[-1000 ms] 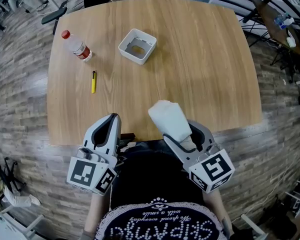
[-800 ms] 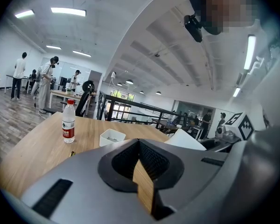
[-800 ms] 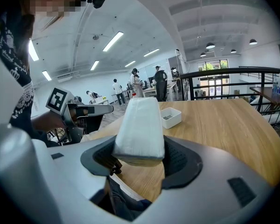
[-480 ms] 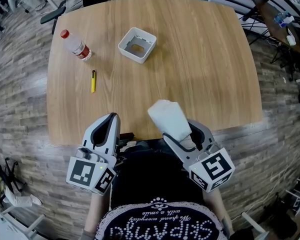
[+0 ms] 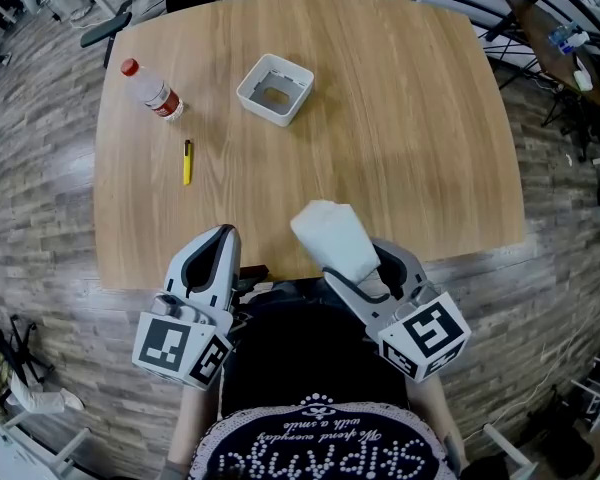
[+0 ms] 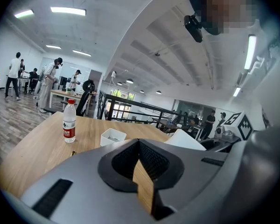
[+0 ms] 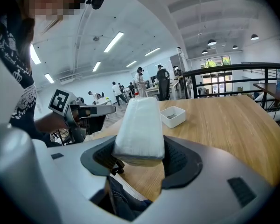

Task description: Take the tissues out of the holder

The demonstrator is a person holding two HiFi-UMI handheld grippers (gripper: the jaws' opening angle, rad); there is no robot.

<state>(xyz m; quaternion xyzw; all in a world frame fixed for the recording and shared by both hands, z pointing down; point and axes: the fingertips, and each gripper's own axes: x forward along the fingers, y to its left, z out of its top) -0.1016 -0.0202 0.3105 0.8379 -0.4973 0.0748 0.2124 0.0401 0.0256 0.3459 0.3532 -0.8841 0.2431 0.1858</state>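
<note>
Tissue pack [image 5: 333, 236]: pinched in right gripper [image 5: 358, 265] over table's [image 5: 410, 118] near edge, long axis pointing forward-left, well apart from the white holder [image 5: 265, 109]; left gripper [image 5: 217, 240] pressed together, empty.

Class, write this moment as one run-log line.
right gripper: shut on tissue pack | left gripper: shut, empty | holder: on table, no tissue pack inside
</note>
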